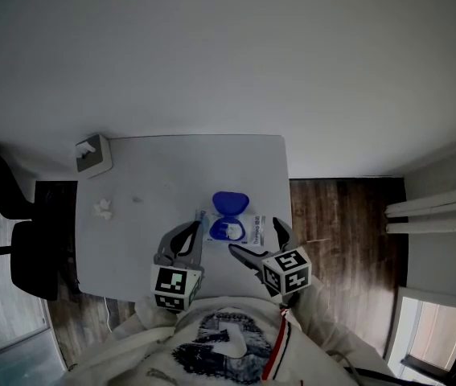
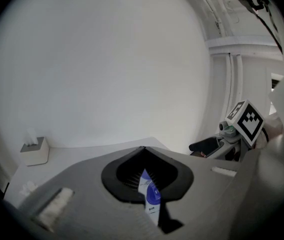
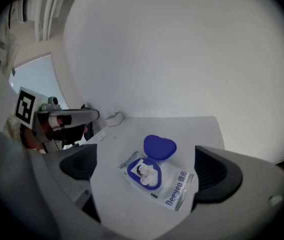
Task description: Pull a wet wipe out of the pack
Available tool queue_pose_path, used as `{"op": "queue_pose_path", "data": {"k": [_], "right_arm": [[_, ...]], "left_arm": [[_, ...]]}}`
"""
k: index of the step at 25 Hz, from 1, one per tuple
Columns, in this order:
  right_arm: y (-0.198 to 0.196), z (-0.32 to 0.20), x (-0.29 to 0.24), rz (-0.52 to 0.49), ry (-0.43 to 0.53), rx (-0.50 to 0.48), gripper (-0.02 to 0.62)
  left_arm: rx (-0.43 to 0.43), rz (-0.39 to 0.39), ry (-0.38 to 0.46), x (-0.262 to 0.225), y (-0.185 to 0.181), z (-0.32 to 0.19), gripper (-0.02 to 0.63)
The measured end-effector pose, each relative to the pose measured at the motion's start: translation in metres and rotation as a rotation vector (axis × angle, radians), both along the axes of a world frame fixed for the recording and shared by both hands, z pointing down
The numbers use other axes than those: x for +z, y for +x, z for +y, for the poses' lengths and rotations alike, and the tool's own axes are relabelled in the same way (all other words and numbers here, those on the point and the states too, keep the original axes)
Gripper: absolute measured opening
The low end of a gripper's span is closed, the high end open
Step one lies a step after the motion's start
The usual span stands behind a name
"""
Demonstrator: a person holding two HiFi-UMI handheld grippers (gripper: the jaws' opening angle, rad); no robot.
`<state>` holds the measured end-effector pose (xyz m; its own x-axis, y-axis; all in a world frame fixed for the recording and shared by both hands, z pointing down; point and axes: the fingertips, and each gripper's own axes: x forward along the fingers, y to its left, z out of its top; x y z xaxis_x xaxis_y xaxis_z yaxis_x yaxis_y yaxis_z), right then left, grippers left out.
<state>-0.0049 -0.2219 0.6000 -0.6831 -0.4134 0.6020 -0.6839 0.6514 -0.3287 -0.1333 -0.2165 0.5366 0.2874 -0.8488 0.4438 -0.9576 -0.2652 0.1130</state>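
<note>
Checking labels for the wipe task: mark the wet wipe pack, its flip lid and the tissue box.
wet wipe pack [image 3: 176, 191], right gripper view, printed film right of the opening.
flip lid [image 3: 159, 146], right gripper view, middle of the open blue lid.
tissue box [image 1: 92, 153], head view, top face.
</note>
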Motion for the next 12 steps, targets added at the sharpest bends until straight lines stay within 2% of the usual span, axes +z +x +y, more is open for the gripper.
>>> {"op": "queue_pose_path", "data": {"k": [8,12], "right_arm": [[-0.001,0.006,0.030,0.090,-0.029,-0.093,0.584],[-0.006,0.014,0.046,0.148,-0.052,-0.193,0.569]], "left_arm": [[-0.021,-0.002,-0.021,0.006,-0.006,0.004,0.005],[-0.031,0.001,-0.040,0.010,-0.007,0.006,0.005]]}}
